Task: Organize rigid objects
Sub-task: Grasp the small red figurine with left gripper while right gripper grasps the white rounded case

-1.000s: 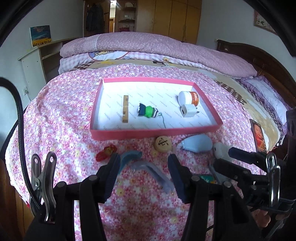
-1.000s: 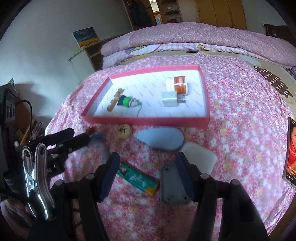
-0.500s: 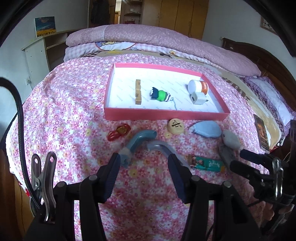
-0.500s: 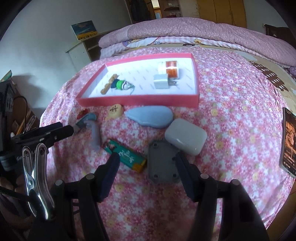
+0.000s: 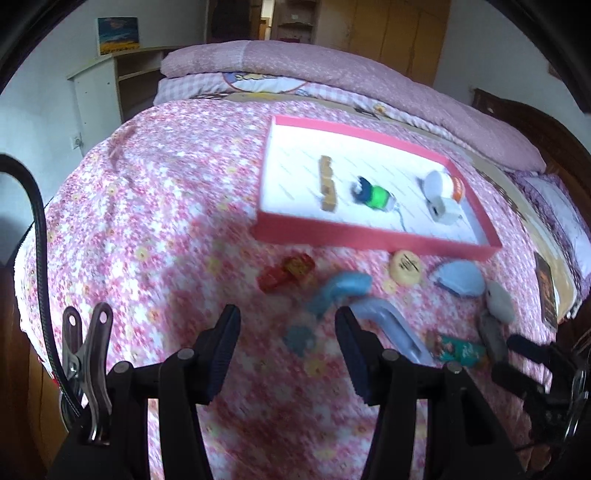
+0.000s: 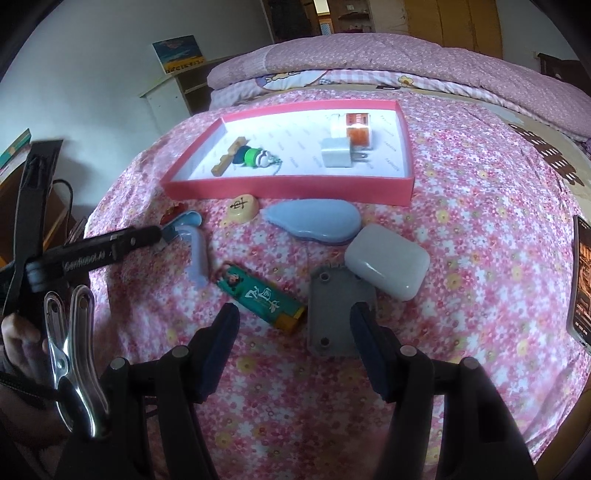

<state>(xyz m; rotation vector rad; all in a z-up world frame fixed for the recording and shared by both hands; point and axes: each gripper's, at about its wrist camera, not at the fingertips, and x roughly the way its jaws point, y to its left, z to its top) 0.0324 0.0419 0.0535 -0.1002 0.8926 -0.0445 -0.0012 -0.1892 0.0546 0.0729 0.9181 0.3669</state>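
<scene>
Domestic bedroom. A bed (image 6: 480, 192) under a pink floral cover, a folded quilt (image 6: 369, 55) at its far end, wooden wardrobe doors (image 5: 399, 33) behind, a white shelf unit (image 5: 107, 92) alongside.

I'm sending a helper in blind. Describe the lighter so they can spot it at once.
Find the pink tray on the flowered bedspread. In front of it lies a loose cluster of small things, and the lighter is nearest the grippers, left of the grey plate. It alone is a slim teal bar with an orange end.
</scene>
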